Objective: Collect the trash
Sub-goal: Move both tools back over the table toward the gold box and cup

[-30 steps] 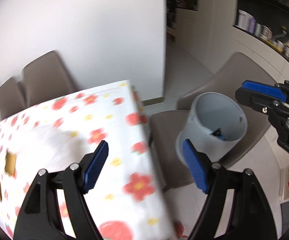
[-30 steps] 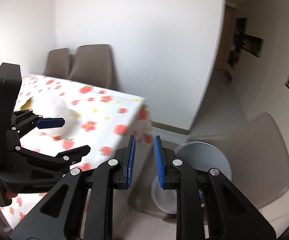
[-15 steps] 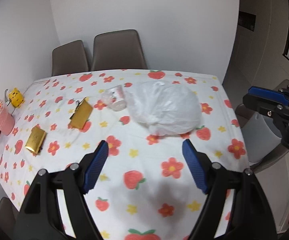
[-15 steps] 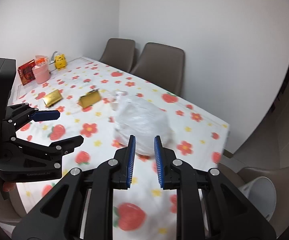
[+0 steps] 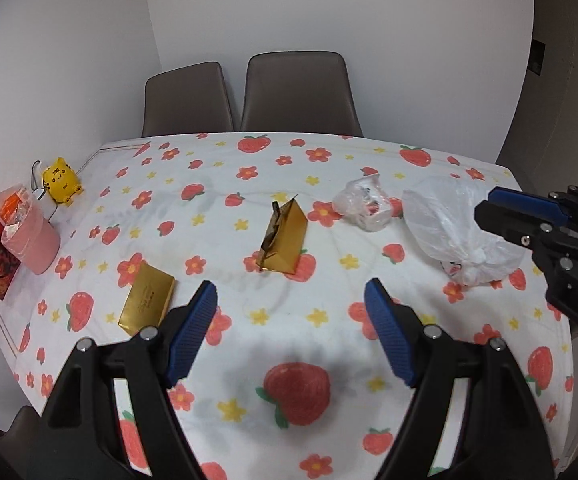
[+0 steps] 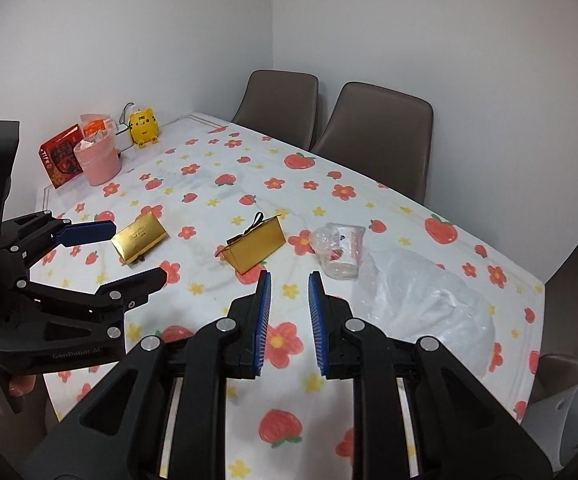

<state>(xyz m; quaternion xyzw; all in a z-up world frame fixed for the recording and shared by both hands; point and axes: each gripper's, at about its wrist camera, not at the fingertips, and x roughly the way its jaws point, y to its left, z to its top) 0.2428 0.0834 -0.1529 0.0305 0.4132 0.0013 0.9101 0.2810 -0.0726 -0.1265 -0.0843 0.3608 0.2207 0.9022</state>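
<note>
On flowered tabletop (image 5: 289,360): crumpled clear plastic cup (image 5: 365,206) at 1 o'clock, white plastic bag (image 5: 449,224) at 2, both uncollected. Left claw (image 5: 289,336) gapes empty; right claw (image 6: 287,320) narrow, empty.

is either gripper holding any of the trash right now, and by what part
Nothing is held. The left gripper stands wide open over the tablecloth, and the right gripper has only a narrow empty gap between its jaws.
</note>
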